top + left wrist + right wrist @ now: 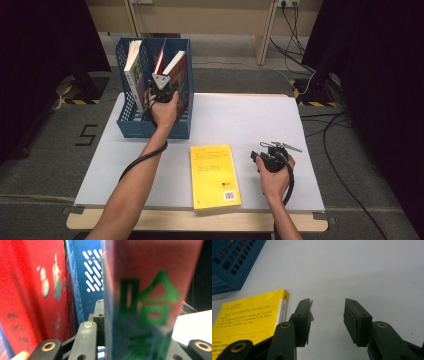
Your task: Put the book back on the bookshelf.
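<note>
Clamping the left gripper (164,91) on a red-and-blue book (150,302) with green characters, in the upper left of the high view. Pressed between the jaws from both sides in the left gripper view, spine towards the camera. Standing nearly upright, long axis running top to bottom of that view, just right of a red book (30,290) and the perforated wall of the blue rack (86,287). Seen from above as the tilted red-and-white volume (179,72) in the rack's right-hand compartment, top edge leaning towards upper left, with the hand directly below it in the frame. Judged as partway into the slot: lowering along that upright axis, then letting go, looks like what is left; whether the bottom edge rests on the rack floor cannot be told.

Holding the right gripper (328,308) open and empty, low over the pale table (250,115) at lower right of the high view (265,156). Lying flat just to its left, a yellow book (249,312), not touched, long axis running up and down the high view (214,176), spine edge facing the open jaws. Probably next for the rack, and nearer the right hand than the left.
</note>
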### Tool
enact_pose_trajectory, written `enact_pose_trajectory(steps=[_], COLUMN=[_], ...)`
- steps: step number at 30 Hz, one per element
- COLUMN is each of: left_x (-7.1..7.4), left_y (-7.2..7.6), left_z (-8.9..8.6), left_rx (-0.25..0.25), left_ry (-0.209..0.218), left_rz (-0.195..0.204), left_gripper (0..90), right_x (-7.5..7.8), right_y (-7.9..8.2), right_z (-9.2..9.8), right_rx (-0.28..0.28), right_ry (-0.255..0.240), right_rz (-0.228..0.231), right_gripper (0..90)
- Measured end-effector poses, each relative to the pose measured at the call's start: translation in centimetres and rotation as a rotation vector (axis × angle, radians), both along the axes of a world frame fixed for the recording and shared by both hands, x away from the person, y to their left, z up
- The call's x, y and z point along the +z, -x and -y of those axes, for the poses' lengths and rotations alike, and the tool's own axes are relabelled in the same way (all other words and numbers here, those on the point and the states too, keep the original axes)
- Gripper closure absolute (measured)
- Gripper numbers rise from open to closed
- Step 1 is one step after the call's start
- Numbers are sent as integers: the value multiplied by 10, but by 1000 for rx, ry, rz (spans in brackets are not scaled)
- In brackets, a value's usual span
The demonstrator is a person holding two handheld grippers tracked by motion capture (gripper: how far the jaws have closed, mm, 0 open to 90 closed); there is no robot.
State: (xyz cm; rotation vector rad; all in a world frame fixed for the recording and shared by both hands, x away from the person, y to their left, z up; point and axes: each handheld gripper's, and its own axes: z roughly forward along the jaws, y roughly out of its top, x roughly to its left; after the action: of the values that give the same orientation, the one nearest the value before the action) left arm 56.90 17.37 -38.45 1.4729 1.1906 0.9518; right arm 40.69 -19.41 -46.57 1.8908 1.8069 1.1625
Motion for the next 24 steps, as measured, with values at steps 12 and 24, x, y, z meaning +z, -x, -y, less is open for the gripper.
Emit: enact_pose_trajectory(steps=[12,24], left_x=[2,16], left_y=[10,37], left_z=[-13,-19], left_rx=[-13,-17], left_ry=[-60,-74], left_rz=[-53,-17], left_gripper=[710,673], right_x=[-3,-3], right_y=[3,5], right_z=[-4,-5], right_rx=[5,3], right_ry=[4,-2], right_rz=[-6,-11], right_gripper=[573,567])
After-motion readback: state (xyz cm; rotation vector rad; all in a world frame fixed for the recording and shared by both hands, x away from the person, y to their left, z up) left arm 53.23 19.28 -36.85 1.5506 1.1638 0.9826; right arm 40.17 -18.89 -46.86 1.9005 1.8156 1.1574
